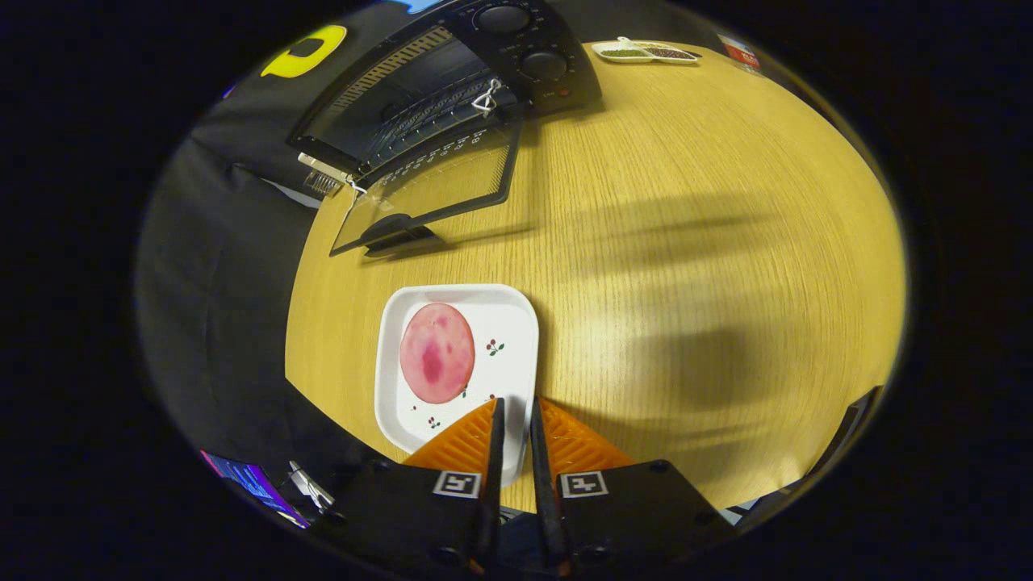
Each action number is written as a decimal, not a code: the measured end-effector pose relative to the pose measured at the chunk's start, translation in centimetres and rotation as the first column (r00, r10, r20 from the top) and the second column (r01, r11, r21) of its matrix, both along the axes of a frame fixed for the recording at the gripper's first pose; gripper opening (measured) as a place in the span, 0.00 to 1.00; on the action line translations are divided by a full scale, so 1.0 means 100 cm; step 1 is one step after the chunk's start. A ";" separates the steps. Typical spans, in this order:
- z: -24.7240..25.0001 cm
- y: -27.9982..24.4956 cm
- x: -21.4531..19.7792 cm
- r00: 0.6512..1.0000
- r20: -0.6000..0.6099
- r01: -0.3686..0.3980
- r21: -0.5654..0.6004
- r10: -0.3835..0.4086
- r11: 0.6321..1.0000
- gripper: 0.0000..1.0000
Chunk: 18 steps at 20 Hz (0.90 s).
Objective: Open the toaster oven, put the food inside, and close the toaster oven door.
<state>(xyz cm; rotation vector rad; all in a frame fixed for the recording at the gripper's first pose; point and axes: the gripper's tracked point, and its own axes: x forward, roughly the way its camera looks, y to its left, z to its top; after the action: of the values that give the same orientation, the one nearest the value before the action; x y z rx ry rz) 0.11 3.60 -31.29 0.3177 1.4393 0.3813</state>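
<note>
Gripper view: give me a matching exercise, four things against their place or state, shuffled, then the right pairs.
Things:
1. oven door
2. ham slice
3. gripper
4. small dish

Places or states:
A. lies on the white plate
B. at the table's far edge, right of the oven
C. folded down, open
D. fingers nearly together over the plate's near rim, holding nothing

Pairs: 1-C, 2-A, 3-D, 4-B
</note>
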 end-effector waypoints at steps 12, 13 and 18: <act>0.001 0.006 -0.001 0.991 -0.053 0.127 0.174 -0.120 0.977 0.02; 0.004 0.008 0.001 0.988 -0.050 0.150 0.189 -0.143 0.970 0.02; 0.029 0.021 0.002 0.971 -0.029 0.235 0.279 -0.236 0.931 0.02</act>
<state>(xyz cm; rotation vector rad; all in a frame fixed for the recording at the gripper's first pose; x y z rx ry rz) 0.27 5.72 -28.43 0.7126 1.3236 0.3896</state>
